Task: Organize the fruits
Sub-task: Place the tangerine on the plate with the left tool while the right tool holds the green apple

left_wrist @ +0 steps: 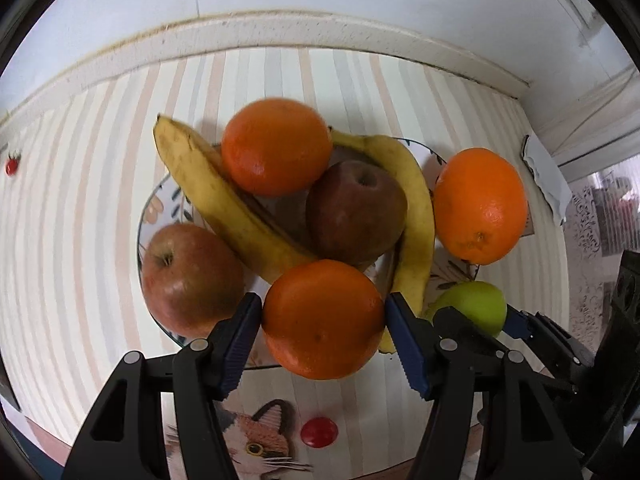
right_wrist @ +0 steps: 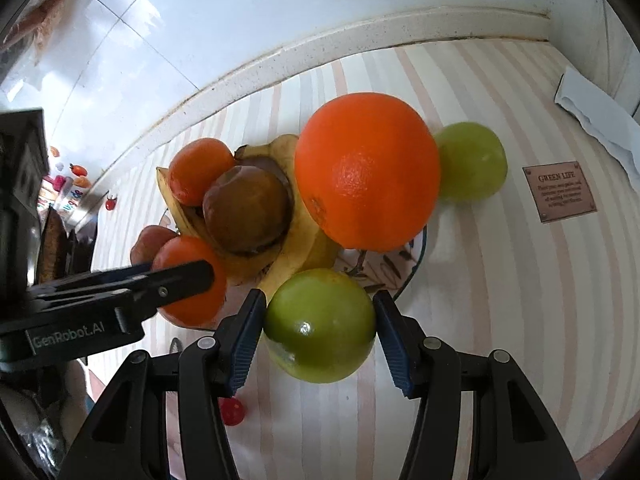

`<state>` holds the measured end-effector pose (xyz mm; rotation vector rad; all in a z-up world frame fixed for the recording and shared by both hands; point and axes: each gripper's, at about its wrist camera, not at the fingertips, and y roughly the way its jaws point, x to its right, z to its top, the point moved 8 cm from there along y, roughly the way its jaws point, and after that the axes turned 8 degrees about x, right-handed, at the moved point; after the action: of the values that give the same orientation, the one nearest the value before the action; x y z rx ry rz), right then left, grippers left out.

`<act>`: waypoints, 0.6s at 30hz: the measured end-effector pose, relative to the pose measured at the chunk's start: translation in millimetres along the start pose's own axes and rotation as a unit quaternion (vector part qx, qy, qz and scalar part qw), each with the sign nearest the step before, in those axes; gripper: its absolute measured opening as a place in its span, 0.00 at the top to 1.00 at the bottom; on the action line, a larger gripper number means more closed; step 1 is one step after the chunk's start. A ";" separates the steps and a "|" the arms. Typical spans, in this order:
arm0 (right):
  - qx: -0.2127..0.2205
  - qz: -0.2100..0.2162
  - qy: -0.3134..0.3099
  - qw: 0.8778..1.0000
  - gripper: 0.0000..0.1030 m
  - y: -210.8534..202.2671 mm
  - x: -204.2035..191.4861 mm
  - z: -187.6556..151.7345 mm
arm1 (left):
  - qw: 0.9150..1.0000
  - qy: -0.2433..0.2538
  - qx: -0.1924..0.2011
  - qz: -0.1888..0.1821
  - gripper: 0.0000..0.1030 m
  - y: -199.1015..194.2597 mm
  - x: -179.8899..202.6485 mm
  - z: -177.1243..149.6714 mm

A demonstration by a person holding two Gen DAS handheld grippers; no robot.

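Between the blue pads of the left gripper [left_wrist: 323,322] an orange [left_wrist: 322,320] is clamped at its widest girth, one pad pressed on each flank, the jaws parted about halfway. A round, firm fruit with waxy, pebbled skin is judged to be fairly heavy and apt to roll or slip, so a hold across the middle, as seen here, is thought safest; a hard squeeze is not needed.

Between the pads of the right gripper [right_wrist: 320,330] a green apple [right_wrist: 320,326] is gripped in the same way, across its equator, with the jaws less than half parted. Its skin is glossy, so it is taken to be smooth and stiff, and liable to bruise if dropped.

Just beyond both sets of fingertips lies the patterned plate [left_wrist: 150,204], on which a red apple [left_wrist: 190,276], two bananas [left_wrist: 224,196], a dark brown apple [left_wrist: 356,212] and a further orange [left_wrist: 276,146] are piled. The bananas are judged soft and easily marked. At the plate's right edge another orange [left_wrist: 480,206] is seen, whether on the rim or off it cannot be told. Farther off, beyond that orange, a second green apple [right_wrist: 470,162] rests on the striped cloth [right_wrist: 500,300].
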<state>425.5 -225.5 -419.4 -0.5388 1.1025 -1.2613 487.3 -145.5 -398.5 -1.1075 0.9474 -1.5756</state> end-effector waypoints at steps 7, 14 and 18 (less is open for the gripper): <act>0.006 0.002 0.020 1.000 0.32 -3.1 6.7 4.9 | 1.000 -0.020 -0.010 0.007 0.40 1.0 -3.3 -3.1; 0.007 0.008 0.019 1.000 0.31 -4.4 6.0 4.9 | 1.000 -0.019 -0.003 0.016 0.40 -4.0 -2.8 -3.1; -0.013 0.013 0.012 1.000 0.31 -12.0 8.4 -5.2 | 1.000 -0.012 0.000 0.028 0.40 -8.8 -1.2 -4.8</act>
<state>414.6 -235.5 -414.6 -0.5279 1.1429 -1.2350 480.5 -141.8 -391.9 -1.0888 0.9550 -1.5148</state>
